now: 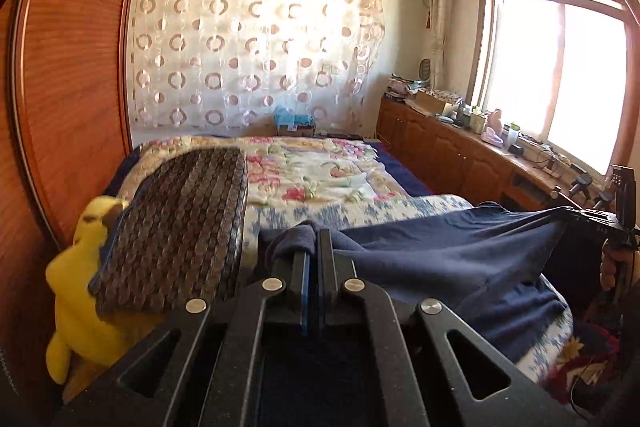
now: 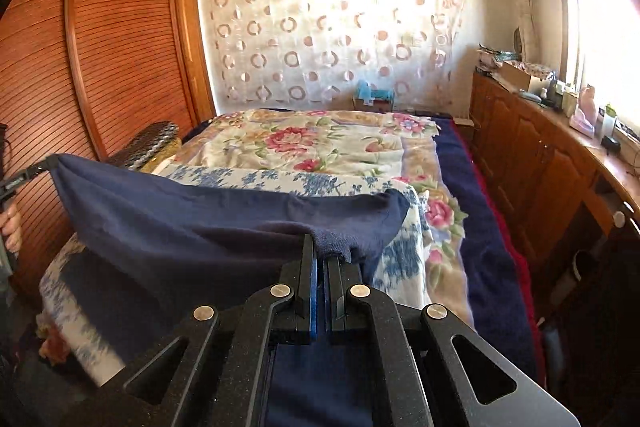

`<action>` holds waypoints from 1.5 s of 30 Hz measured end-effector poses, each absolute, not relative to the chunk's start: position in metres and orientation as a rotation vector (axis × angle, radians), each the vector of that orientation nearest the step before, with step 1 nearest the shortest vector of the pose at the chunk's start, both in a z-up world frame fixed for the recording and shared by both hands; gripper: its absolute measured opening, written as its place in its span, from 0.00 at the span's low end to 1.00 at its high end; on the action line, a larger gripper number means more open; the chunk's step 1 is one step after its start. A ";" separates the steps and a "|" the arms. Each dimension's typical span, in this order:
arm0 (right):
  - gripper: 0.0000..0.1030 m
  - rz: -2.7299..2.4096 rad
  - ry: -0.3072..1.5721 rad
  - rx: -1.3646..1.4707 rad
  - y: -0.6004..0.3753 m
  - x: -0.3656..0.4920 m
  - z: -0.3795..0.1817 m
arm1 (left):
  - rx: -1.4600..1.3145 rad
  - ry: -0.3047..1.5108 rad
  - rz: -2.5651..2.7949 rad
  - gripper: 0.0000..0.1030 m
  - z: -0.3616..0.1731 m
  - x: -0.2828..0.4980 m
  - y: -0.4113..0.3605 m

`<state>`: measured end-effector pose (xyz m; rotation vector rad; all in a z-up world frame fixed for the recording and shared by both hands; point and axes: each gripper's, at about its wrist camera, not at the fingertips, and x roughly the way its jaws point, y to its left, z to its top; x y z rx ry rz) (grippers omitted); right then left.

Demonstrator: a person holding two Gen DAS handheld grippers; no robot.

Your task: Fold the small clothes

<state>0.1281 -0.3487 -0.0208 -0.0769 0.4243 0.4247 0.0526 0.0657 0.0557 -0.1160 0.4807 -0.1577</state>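
Note:
A navy blue garment hangs stretched between my two grippers above the near end of the bed. My left gripper is shut on one corner of it, cloth bunched over the fingertips. My right gripper is shut on the other corner; the garment spreads from it to the left. In the left wrist view the right gripper shows at the far right holding the edge. In the right wrist view the left gripper shows at the far left holding the other edge.
The bed carries a floral quilt and a blue-white patterned blanket. A woven brown cushion and a yellow plush toy lie at its left. A wooden wardrobe stands left, and low cabinets under the window stand right.

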 end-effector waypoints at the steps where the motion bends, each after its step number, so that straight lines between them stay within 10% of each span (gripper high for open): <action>1: 0.02 0.424 0.426 -0.083 -0.352 0.118 -0.022 | -0.118 0.486 -0.158 0.04 0.053 0.047 0.068; 18: 0.02 0.390 0.650 -0.127 -0.345 0.108 -0.104 | -0.144 0.748 -0.096 0.04 -0.059 0.005 0.064; 24: 0.15 0.378 0.615 -0.145 -0.343 0.087 -0.086 | -0.130 0.715 -0.082 0.24 -0.055 -0.005 0.068; 31: 0.45 0.362 0.534 -0.158 -0.334 0.071 -0.073 | -0.144 0.657 -0.054 0.76 -0.042 -0.012 0.081; 45: 0.60 0.457 0.577 -0.199 -0.277 0.097 -0.120 | -0.141 0.756 0.006 0.76 -0.072 0.005 0.085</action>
